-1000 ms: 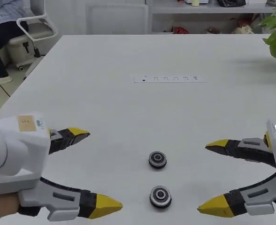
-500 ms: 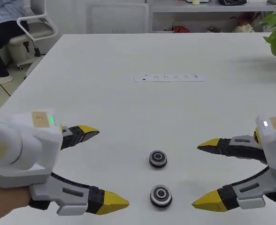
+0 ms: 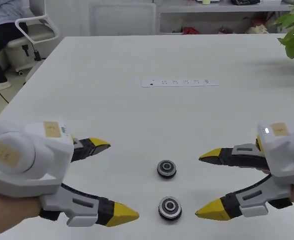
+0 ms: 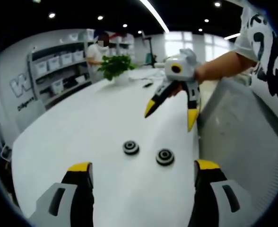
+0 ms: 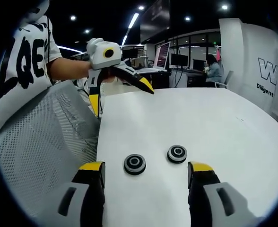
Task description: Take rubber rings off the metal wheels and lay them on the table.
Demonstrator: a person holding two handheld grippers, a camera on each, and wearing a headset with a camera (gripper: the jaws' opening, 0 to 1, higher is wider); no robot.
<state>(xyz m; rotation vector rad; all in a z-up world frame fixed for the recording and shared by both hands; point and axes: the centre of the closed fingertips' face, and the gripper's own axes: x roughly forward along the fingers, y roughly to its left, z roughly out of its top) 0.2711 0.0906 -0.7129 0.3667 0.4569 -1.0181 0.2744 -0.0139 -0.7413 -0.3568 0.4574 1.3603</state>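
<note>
Jaws spread wide and gripping nothing, our left gripper (image 3: pixel 122 180) at lower left faces our right gripper (image 3: pixel 199 186) at lower right. Between them, at bottom centre of the table (image 3: pixel 162 115), lie the upper wheel (image 3: pixel 166 169) and lower wheel (image 3: pixel 169 207), untouched.

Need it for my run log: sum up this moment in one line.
left gripper open; right gripper open; near wheel, far wheel on table, untouched

Open-plan office: desk monitors (image 5: pixel 163 54), storage shelving (image 4: pixel 58 71), swivel chair (image 3: pixel 24 50).
</note>
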